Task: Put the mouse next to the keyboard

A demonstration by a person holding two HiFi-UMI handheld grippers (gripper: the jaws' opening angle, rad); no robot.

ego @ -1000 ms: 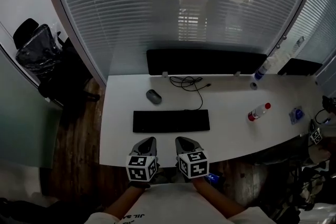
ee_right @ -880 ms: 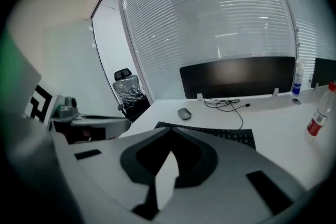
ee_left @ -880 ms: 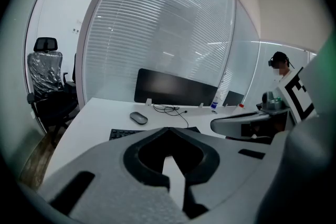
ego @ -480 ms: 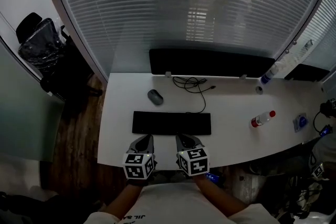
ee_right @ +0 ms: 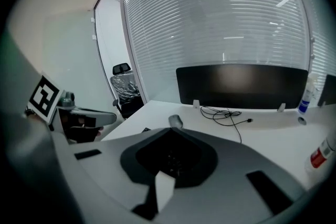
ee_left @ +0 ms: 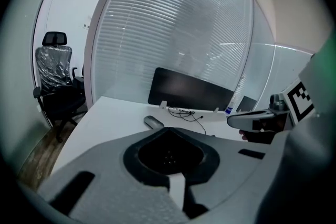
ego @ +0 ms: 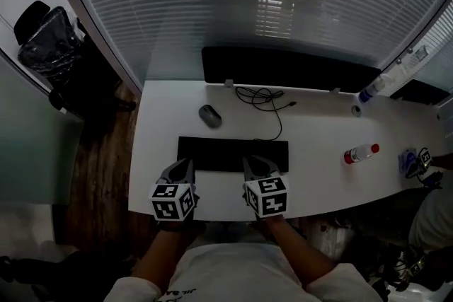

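Note:
A dark grey mouse (ego: 209, 116) lies on the white desk (ego: 156, 152), behind the left end of the black keyboard (ego: 232, 154) and apart from it. The same mouse (ee_left: 154, 122) shows just past the jaws in the left gripper view, and the mouse (ee_right: 175, 121) shows likewise in the right gripper view. My left gripper (ego: 180, 170) hovers at the desk's near edge by the keyboard's left part, shut and holding nothing. Over the keyboard's near edge, right of centre, my right gripper (ego: 258, 166) is also shut and holding nothing.
A black monitor (ego: 290, 69) stands along the back of the desk, with a loose black cable (ego: 269, 99) in front of it. A red-capped bottle (ego: 361, 153) lies at the right, and another bottle (ego: 369, 90) stands at the back right. An office chair (ego: 49, 53) is off to the left.
Both grippers have moved forward from the desk's near edge up to the keyboard, and the left one has drifted slightly left. The mouse and keyboard have not moved on the desk.

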